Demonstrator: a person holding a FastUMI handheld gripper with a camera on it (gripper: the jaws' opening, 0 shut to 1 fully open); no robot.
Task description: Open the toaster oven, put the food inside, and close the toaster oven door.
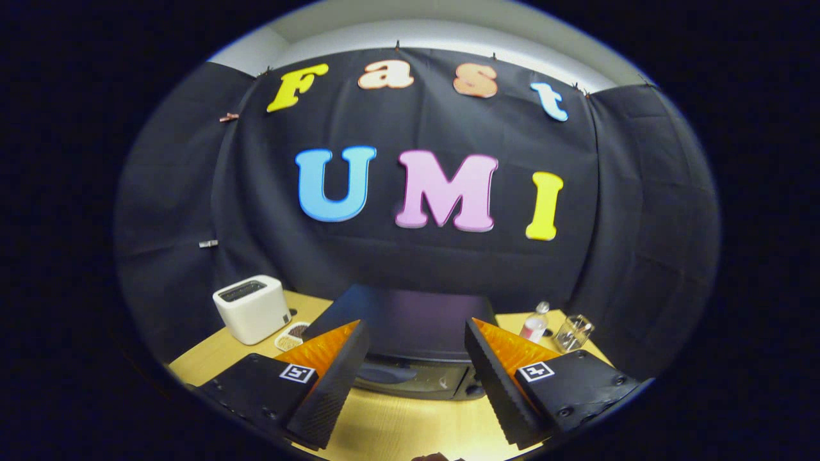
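While jaws gape, toaster oven (410, 326) between white toaster (252, 308) and bottle (534, 325).

A staged recording booth: black cloth wall (410, 256) behind a wooden table (397, 429) holding a white toaster (252, 308) and toaster oven (410, 333)

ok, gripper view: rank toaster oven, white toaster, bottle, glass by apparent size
1. Toaster oven, just ahead of the open gripper.
2. White toaster.
3-4. Bottle and glass: look alike, unranked.
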